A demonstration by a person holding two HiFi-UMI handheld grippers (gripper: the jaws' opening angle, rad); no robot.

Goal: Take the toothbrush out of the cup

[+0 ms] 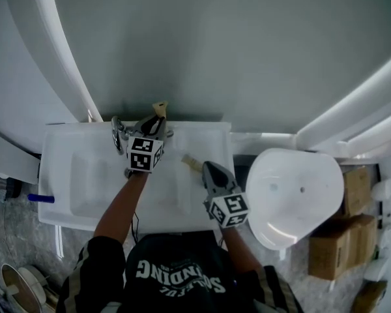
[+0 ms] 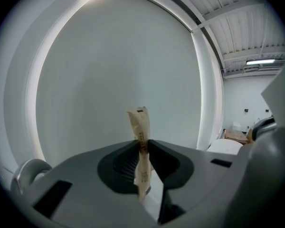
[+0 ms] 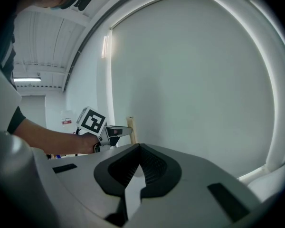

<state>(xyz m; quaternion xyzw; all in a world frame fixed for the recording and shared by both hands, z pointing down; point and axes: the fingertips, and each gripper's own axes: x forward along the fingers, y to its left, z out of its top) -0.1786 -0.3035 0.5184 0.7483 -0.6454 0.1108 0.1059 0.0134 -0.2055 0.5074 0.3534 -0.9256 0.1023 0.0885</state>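
Observation:
My left gripper (image 1: 156, 124) is over the back rim of the white sink (image 1: 65, 175), shut on a tan paper-wrapped toothbrush (image 1: 159, 108). In the left gripper view the toothbrush (image 2: 141, 141) stands upright, pinched between the pads (image 2: 128, 158), and its top rises above the jaws. The right gripper view shows the same grip from the side, with the left gripper (image 3: 121, 131) holding the toothbrush (image 3: 131, 127) in front of the round mirror. My right gripper (image 1: 207, 168) hovers over the sink's right part, its jaws closed with nothing between them. A small tan object (image 1: 191, 162) lies just beyond its tips. No cup shows clearly.
A chrome tap (image 1: 117, 134) stands left of the left gripper. A white toilet (image 1: 300, 194) is right of the sink, with cardboard boxes (image 1: 342, 240) beyond it. A blue item (image 1: 40, 199) sticks out at the sink's left edge. The large mirror (image 2: 118, 70) fills the wall ahead.

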